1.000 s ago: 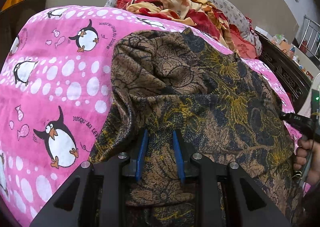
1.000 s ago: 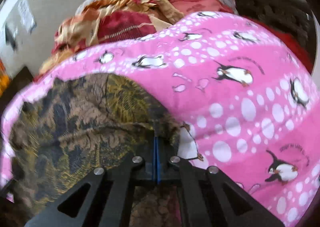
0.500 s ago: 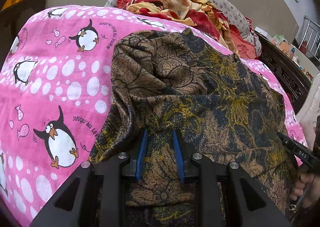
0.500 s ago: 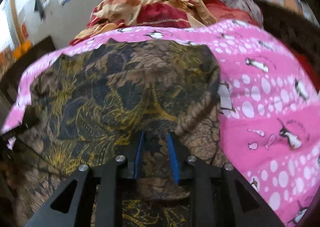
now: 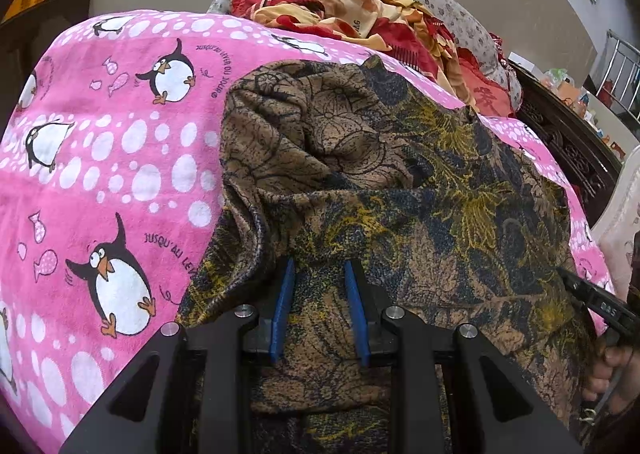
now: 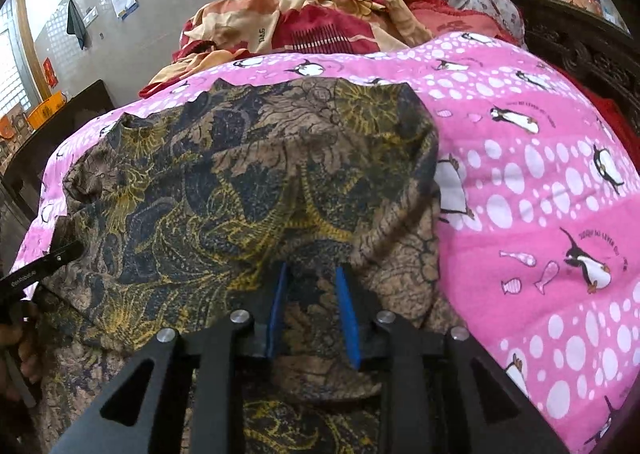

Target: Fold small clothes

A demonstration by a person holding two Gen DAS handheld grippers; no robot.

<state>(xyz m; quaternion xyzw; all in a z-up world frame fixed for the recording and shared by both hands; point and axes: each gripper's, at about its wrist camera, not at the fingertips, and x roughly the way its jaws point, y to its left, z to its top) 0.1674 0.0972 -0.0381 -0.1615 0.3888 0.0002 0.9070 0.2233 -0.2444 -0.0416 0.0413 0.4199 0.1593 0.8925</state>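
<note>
Brown garment [image 5: 400, 182] on penguin blanket [image 5: 100, 158] (bedding heap [image 5: 344, 10] behind).

- Brown floral garment [image 5: 400, 182]: thin, matt woven cloth, creased.
- Pink penguin blanket [image 5: 100, 158]: soft, fuzzy fleece, matt.
- Left gripper [image 5: 319, 308]: matt black plastic, shiny metal screws.
- Right gripper's blue pads [image 6: 345, 318]: smooth, rubbery-looking.
</note>
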